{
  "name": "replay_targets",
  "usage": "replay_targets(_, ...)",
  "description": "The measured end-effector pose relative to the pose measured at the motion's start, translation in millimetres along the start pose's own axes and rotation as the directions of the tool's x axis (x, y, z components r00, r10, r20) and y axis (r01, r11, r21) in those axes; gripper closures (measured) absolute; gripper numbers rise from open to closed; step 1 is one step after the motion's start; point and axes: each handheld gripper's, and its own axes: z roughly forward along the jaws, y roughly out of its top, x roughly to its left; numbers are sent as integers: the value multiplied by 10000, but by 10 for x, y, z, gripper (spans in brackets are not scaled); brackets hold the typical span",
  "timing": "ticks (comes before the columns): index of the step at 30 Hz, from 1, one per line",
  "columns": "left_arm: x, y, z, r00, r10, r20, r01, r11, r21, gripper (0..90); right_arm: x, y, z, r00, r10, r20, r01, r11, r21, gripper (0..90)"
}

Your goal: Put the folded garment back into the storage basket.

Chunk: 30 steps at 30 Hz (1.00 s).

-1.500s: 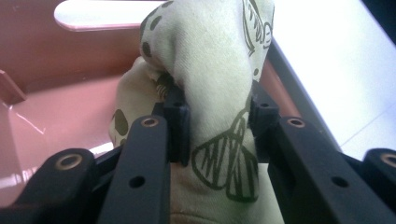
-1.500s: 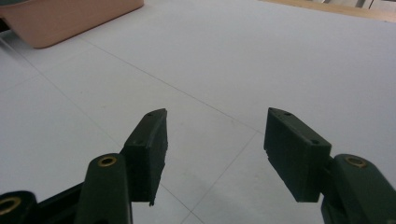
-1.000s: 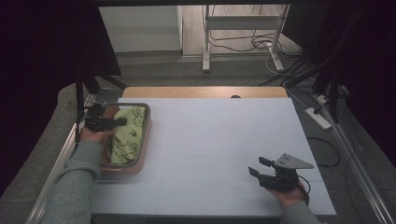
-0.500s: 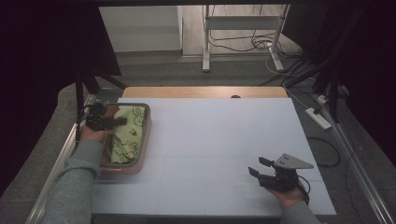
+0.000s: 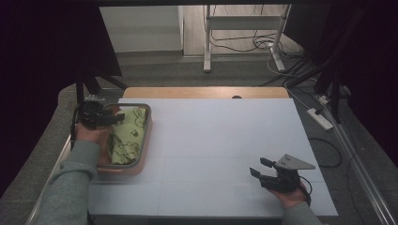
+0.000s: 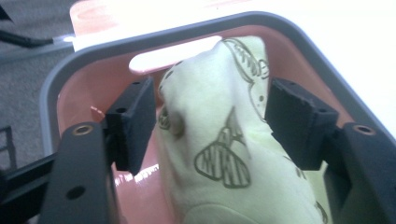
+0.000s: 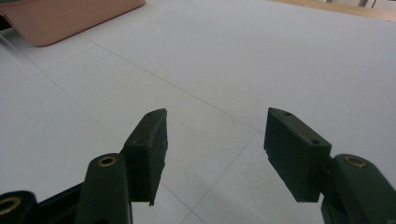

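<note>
White table bears a pink tub (image 5: 141, 161) of pale-green printed cloth (image 6: 219, 135), seemingly untouched between the just-opening left tool (image 6: 210, 121).

**White table, one pink bin**

A white tabletop (image 5: 211, 140) is filling the middle of the high view, with a wooden strip (image 5: 202, 92) showing along its far edge. A pink, grey-rimmed bin (image 5: 141, 159) is sitting directly on it at the left side of the frame.

A lab: dark curtains (image 5: 42, 51), floor cables (image 5: 263, 44), white worktable (image 5: 216, 140).
</note>
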Motion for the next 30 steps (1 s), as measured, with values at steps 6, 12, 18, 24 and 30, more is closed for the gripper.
replay_targets(6, -114, -34, -97, 9977, 418, 540, -417, 9991, -36, 827, 5, 1, 3, 10000, -10, 3, 10, 10000, 4, 402)
replay_targets(12, -107, -74, 35, 9998, 88, 195, -103, 9968, 799, 887, 12, 5, 7, 10000, -46, -21, 46, 10000, -9, 402)
replay_targets(18, 28, -98, 146, 9964, -541, -651, 631, 9874, 1451, 887, 8, 4, 7, 10000, -36, -23, 36, 10000, -11, 402)
replay_targets(24, 93, -111, 217, 9906, -734, -1153, 934, 9794, 1789, 874, 4, 1, 9, 10000, -25, -4, 25, 10000, 9, 401)
replay_targets(30, 101, -122, 246, 9910, -712, -1131, 923, 9767, 1937, 839, 2, 0, 7, 10000, -7, 6, 7, 10000, 14, 401)
